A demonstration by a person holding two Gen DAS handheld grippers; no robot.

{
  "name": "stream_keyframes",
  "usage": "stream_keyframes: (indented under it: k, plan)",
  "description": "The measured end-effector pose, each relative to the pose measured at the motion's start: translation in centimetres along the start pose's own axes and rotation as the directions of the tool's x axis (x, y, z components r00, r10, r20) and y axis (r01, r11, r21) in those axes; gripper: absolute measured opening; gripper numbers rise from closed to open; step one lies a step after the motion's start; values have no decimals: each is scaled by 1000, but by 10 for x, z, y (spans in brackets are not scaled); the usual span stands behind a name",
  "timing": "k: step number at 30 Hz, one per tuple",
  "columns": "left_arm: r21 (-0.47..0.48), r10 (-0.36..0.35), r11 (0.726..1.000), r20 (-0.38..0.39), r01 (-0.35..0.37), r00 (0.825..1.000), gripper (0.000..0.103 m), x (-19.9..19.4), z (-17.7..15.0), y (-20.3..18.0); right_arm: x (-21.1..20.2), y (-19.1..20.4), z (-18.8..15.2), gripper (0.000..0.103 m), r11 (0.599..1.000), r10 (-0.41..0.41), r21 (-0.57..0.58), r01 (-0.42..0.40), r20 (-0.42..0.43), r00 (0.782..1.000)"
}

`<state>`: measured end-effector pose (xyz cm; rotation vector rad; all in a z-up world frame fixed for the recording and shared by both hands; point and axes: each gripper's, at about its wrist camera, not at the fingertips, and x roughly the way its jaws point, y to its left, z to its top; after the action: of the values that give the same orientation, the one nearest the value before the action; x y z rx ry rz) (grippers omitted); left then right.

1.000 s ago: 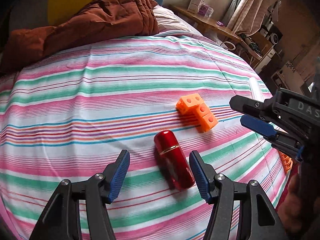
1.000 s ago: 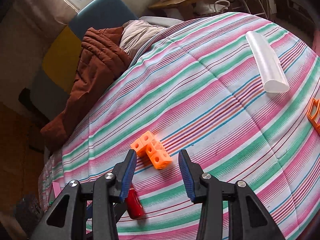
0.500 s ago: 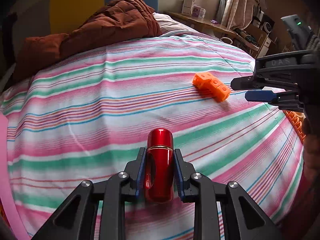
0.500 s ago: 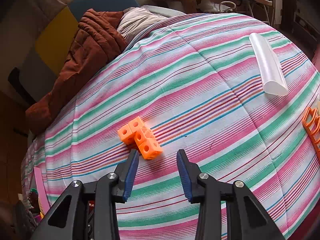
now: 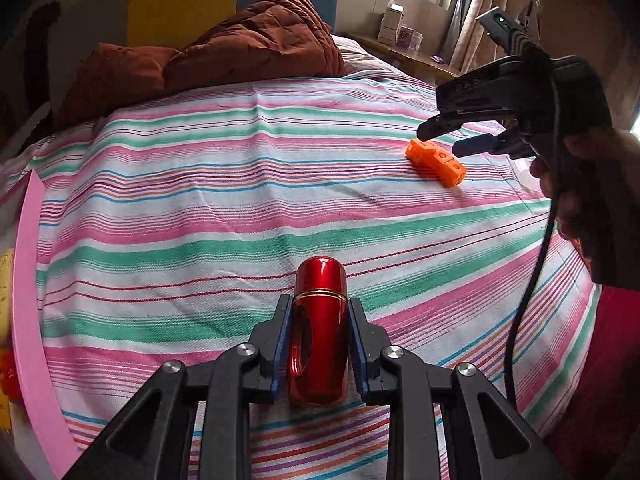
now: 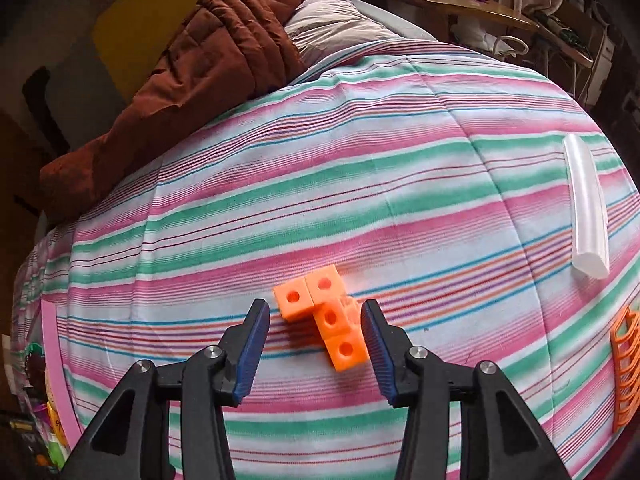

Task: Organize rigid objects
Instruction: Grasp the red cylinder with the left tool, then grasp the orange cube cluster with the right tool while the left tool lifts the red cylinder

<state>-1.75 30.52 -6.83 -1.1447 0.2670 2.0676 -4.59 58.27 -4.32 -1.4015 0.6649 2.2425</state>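
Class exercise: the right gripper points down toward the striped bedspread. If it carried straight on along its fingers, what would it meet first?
Most likely the orange block cluster, which lies between the opening fingers of the right gripper; nothing is gripped yet. Its right pad looks nearest the lowest cube, though depth is unclear. Beneath lies the bedspread.

Left gripper (image 5: 319,332) went from open beside the red cylinder (image 5: 319,330) to clamped on it. Right gripper (image 6: 316,340) moved onto the orange blocks (image 6: 326,316), jaws opening w/ blocks between.

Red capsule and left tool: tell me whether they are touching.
Touching. The left wrist view shows the left tool with both blue pads pressed flush against the sides of the red capsule, no gap on either side.
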Motion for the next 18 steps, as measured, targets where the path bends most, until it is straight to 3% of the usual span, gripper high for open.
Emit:
stream_keyframes:
  k: [6, 9, 18]
  plan:
    - [-1, -6, 1000, 4, 6, 1000, 27, -1, -2, 0, 30, 10, 13, 50, 997, -54, -61, 51, -56, 997]
    - [-2, -11, 1000, 6, 11, 1000, 27, 4, 3, -1, 35, 18, 4, 41, 983, -117, -145, 110, -39, 992]
    - [-14, 0, 1000, -10, 0, 1000, 26, -2, 3, -1, 21, 65, -56, 41, 960, -64, -277, 39, -79, 995]
